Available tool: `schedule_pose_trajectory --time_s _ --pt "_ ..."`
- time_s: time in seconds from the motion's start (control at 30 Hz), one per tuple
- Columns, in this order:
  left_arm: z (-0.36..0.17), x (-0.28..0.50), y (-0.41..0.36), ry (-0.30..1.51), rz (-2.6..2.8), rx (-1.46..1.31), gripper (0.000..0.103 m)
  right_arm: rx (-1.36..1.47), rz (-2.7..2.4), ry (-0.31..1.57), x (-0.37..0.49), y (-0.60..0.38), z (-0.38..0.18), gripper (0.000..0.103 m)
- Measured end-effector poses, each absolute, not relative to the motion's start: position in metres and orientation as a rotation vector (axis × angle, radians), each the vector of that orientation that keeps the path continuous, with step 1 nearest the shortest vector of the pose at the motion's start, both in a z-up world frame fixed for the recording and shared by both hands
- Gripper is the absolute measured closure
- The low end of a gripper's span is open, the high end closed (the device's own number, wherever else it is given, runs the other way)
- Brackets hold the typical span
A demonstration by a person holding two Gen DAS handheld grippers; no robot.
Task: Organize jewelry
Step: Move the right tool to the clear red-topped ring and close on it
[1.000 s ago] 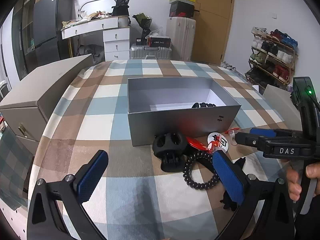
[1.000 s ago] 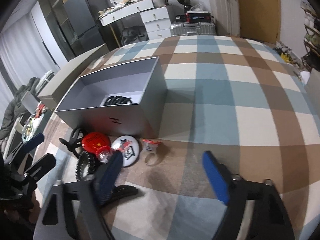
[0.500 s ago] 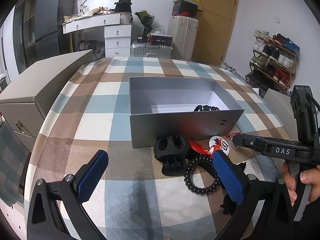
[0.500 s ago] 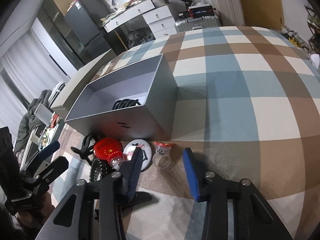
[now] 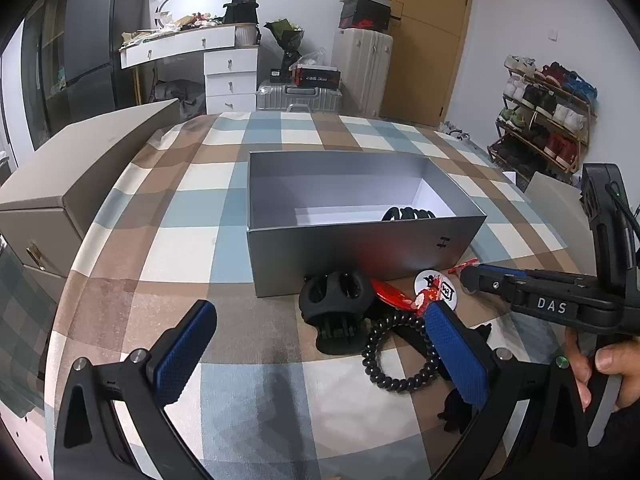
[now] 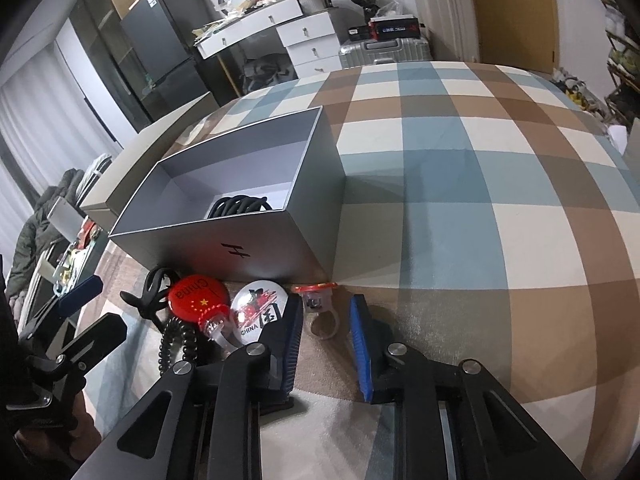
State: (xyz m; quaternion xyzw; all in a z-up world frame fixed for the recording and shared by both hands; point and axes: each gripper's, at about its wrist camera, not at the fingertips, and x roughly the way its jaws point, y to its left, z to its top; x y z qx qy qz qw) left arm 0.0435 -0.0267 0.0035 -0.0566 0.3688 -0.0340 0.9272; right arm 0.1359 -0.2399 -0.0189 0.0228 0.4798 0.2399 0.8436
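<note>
Low in the right wrist frame, the right claw [image 6: 323,330] stands partly open astride a clear ring [image 6: 320,312] with a red top, gripping nothing yet. That ring lies on the table [image 6: 480,220] just below the grey box [image 6: 256,240], beside a white badge [image 6: 256,312] and a red badge [image 6: 198,294]. To grip well, I judge the pads should drop level with the band and close gently, clear of the white badge touching the left pad. At lower centre of the left wrist frame, the left claw [image 5: 320,356] hangs wide open, empty, near a black clip [image 5: 336,308] and coil tie [image 5: 400,354].
</note>
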Motion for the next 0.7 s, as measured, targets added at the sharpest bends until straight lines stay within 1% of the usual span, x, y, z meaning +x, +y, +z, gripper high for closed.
schedule_pose_trajectory --time_s 0.23,0.33,0.7 --pt "0.0028 0.0444 -0.0259 0.759 -0.067 -0.121 0.001 0.042 0.499 1.008 0.1346 -0.2379 -0.0195 0.082" --pt "0.0027 0.0440 -0.0265 0.759 -0.065 -0.113 0.001 0.047 0.506 1.009 0.1341 -0.2371 -0.0196 0.085" --pt "0.0028 0.0428 -0.0261 0.758 -0.063 -0.113 0.001 0.053 0.514 1.003 0.1333 -0.2379 -0.0192 0.085"
